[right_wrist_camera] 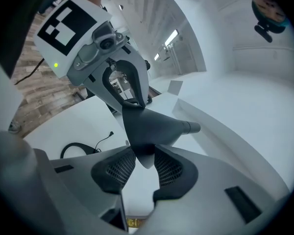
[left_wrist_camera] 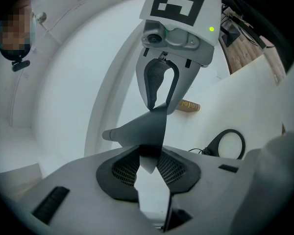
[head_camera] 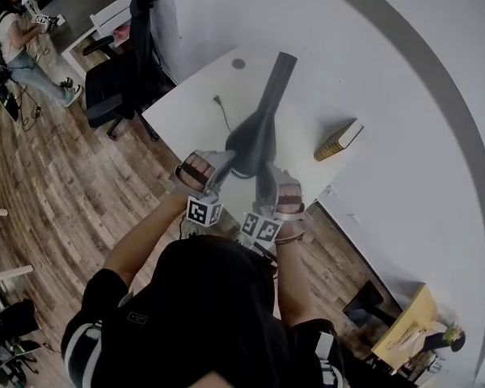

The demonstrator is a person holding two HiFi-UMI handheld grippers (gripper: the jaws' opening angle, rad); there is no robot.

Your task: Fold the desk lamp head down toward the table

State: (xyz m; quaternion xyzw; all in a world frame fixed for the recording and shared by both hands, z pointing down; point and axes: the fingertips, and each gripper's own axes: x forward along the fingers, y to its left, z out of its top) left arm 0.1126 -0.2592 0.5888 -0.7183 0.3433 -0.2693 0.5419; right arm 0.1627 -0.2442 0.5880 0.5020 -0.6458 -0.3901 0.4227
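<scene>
The dark grey desk lamp's flat head (head_camera: 255,140) hangs over the white table (head_camera: 186,124), and its neck (head_camera: 279,75) runs up and away from me. My left gripper (head_camera: 226,166) and right gripper (head_camera: 267,180) clamp the head's near end from opposite sides. In the left gripper view the head's edge (left_wrist_camera: 149,129) fills the gap in my left gripper (left_wrist_camera: 149,163), with the right gripper (left_wrist_camera: 159,89) facing it. The right gripper view shows the same: my right gripper (right_wrist_camera: 144,163) pinches the head (right_wrist_camera: 152,126), and the left gripper (right_wrist_camera: 130,94) stands opposite.
A yellow-edged book (head_camera: 338,140) lies at the table's right side. A thin cable with a plug (head_camera: 221,111) lies near its middle, and a dark ring (left_wrist_camera: 228,143) sits under the lamp. A black office chair (head_camera: 117,87) stands left of the table. A person (head_camera: 16,47) sits far left.
</scene>
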